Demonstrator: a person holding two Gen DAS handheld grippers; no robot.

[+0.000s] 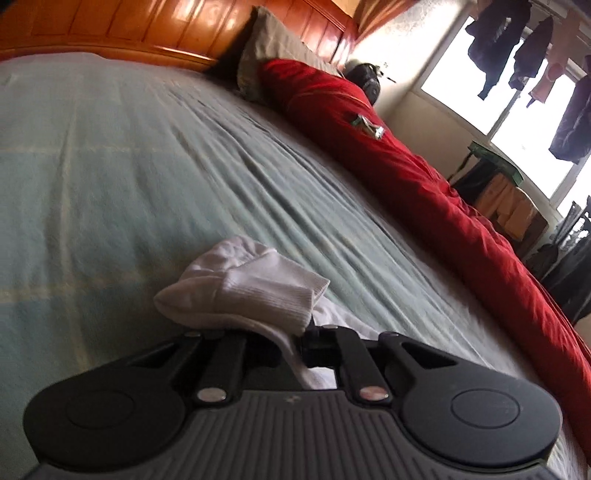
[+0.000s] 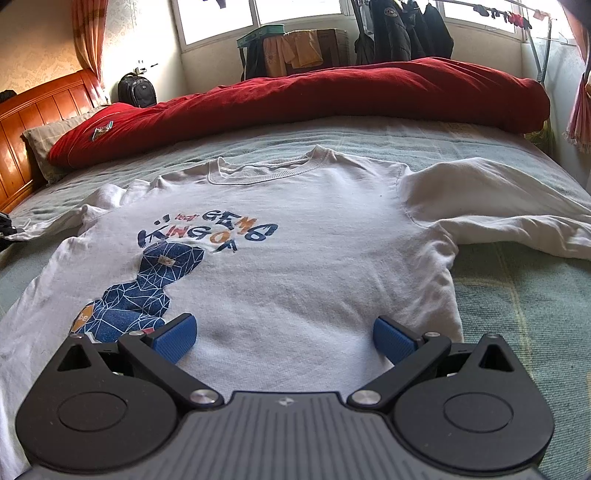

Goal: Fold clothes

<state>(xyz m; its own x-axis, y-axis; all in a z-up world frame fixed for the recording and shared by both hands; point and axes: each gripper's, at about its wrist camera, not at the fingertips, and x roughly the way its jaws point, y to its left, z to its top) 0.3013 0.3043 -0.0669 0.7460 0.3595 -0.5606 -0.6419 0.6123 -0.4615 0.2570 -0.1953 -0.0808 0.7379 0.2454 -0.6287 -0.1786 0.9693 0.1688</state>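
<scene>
A white long-sleeved sweatshirt (image 2: 295,236) with a blue and orange print lies face up and spread on the pale green bed sheet (image 2: 517,302), collar toward the far side. Its right sleeve (image 2: 491,199) is bent across the sheet. My right gripper (image 2: 284,336) is open, with blue fingertips (image 2: 177,336) just above the shirt's lower hem. In the left wrist view my left gripper (image 1: 291,343) is shut on the white ribbed cuff of the other sleeve (image 1: 251,288), held bunched just above the sheet (image 1: 147,166).
A rolled red duvet (image 2: 314,96) lies along the far side of the bed, with a grey pillow (image 1: 273,40) by the wooden headboard (image 1: 147,26). A black backpack (image 2: 136,90), a clothes rack with jackets (image 2: 399,29) and a window stand beyond the bed.
</scene>
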